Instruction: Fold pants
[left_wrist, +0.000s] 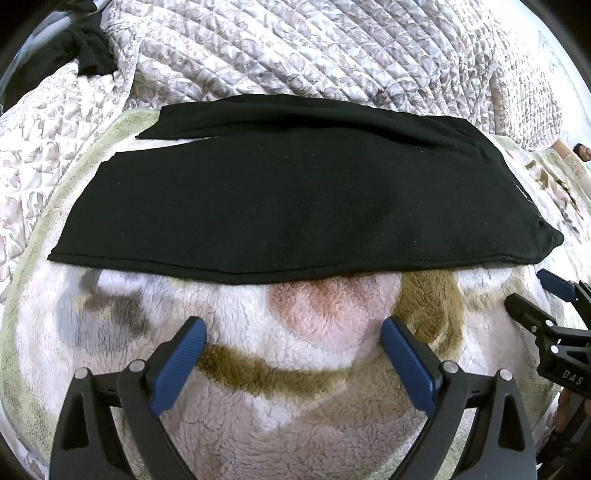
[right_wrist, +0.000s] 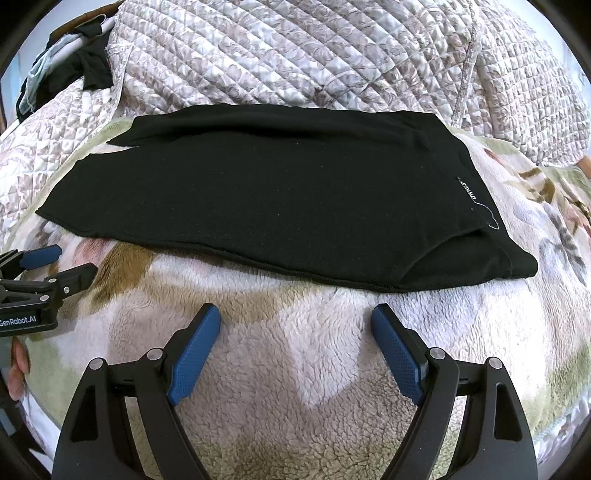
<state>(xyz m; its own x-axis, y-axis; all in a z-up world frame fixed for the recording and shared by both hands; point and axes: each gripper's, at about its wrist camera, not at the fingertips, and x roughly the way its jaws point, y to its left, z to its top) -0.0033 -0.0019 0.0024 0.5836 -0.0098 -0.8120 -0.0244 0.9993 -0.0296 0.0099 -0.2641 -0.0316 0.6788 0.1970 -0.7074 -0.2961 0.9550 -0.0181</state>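
Note:
Black pants (left_wrist: 295, 199) lie flat and folded lengthwise on a fleece blanket (left_wrist: 295, 369), leg ends at the left, waistband at the right. They also show in the right wrist view (right_wrist: 266, 199), with a small white label (right_wrist: 468, 192) near the waistband. My left gripper (left_wrist: 293, 328) is open and empty, hovering just in front of the pants' near edge. My right gripper (right_wrist: 295, 317) is open and empty, also just short of the near edge. The right gripper's fingers (left_wrist: 532, 306) show at the right of the left view; the left gripper's fingers (right_wrist: 51, 273) show at the left of the right view.
A quilted floral bedspread (left_wrist: 295, 48) lies bunched behind the pants. Other dark clothing (right_wrist: 88, 66) sits at the far left corner. The fleece blanket (right_wrist: 295, 369) spreads under both grippers.

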